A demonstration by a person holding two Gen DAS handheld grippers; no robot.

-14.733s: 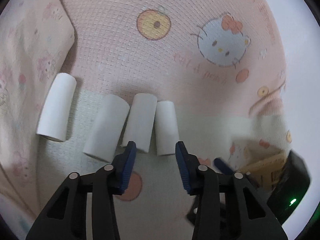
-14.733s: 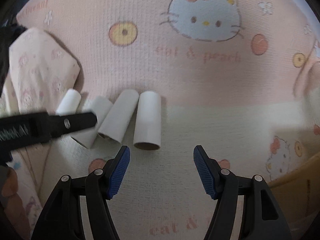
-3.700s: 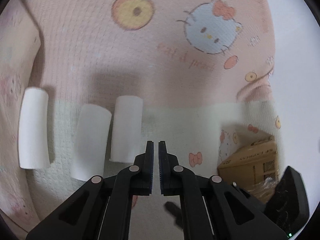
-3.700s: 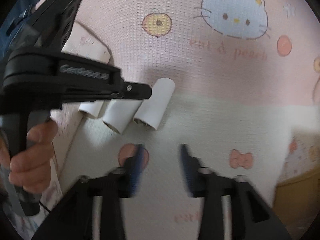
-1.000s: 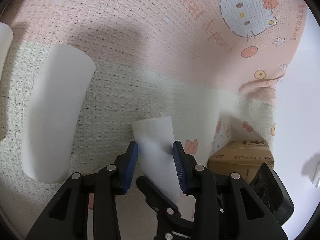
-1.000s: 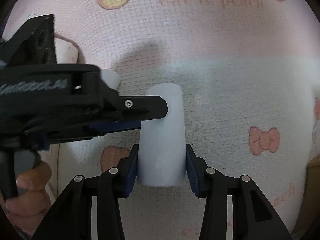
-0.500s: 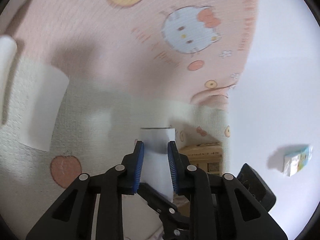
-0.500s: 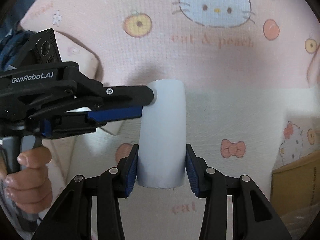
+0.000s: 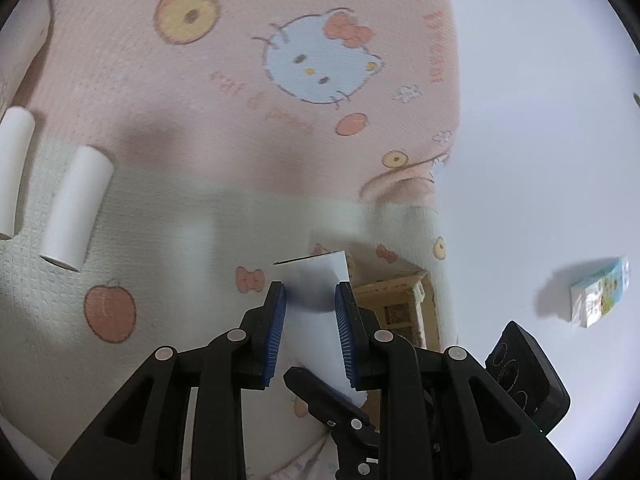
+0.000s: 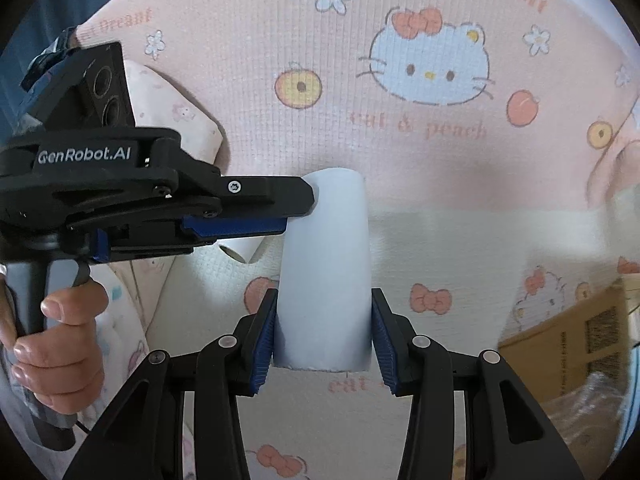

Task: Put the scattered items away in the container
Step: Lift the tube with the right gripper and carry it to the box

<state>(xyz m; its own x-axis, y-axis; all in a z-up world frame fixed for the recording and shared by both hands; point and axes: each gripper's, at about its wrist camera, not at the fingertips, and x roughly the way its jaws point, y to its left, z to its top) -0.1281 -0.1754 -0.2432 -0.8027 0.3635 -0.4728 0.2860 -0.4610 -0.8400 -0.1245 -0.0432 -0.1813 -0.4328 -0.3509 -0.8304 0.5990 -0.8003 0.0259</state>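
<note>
A white paper tube (image 10: 324,264) hangs above the blanket, held at both ends. My right gripper (image 10: 322,332) is shut on its near end, blue pads pressing both sides. My left gripper (image 10: 296,212) comes in from the left, carried by a hand (image 10: 60,328), and is shut on the far end. In the left wrist view the tube (image 9: 316,292) sits squeezed between the left gripper (image 9: 310,308) pads. Two more white tubes (image 9: 76,208) (image 9: 14,172) lie on the blanket at the left. A cardboard box (image 9: 400,308) (image 10: 568,352) stands off the blanket's right edge.
The pink and cream cartoon blanket (image 10: 420,184) covers the surface. A pillow (image 10: 168,112) lies at the back left. A small printed packet (image 9: 600,296) rests on the white floor to the right, and a black device (image 9: 524,376) sits near the box.
Both grippers have risen with the tube, lifting it off the blanket. The left jaws narrowed on its end. The box and floor have come further into view.
</note>
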